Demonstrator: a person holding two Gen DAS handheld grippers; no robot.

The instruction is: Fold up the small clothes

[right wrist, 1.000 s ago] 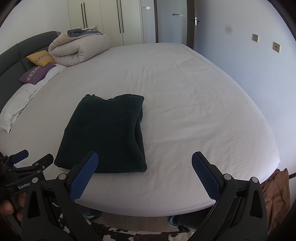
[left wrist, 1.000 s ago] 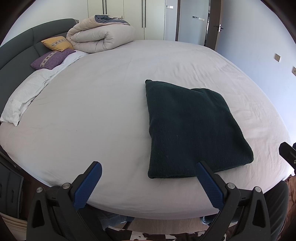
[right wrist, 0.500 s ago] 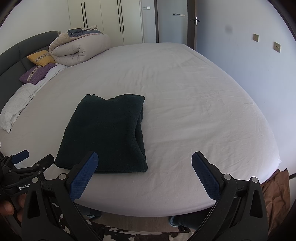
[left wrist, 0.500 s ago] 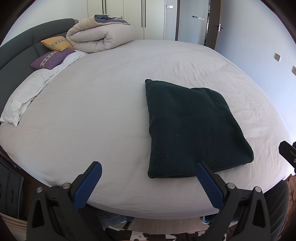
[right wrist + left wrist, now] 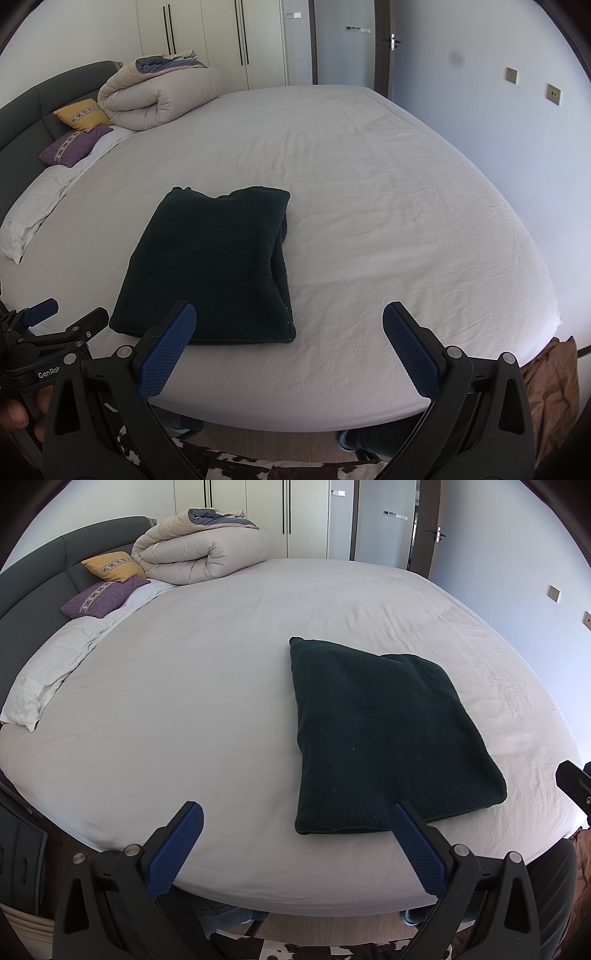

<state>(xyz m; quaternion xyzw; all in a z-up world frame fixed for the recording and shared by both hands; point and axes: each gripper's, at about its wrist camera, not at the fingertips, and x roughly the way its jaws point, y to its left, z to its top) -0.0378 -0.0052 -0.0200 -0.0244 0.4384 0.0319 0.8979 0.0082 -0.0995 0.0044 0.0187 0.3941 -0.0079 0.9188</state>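
Left wrist view: the left gripper (image 5: 293,843) hangs at the bed's near edge, jaws spread wide and empty, and the right gripper (image 5: 290,343) sits released too, holding nothing. Just past them the dark green sweater (image 5: 384,734) lies folded into a square on the white sheet (image 5: 184,701), near that edge. Farther back there's a rolled duvet (image 5: 199,554) by the headboard. Looks basically done to me; nudging the bundle now could pop the open layers on its right side loose.

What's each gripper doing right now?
Left gripper: open, holding nothing.
Right gripper: open, holding nothing.
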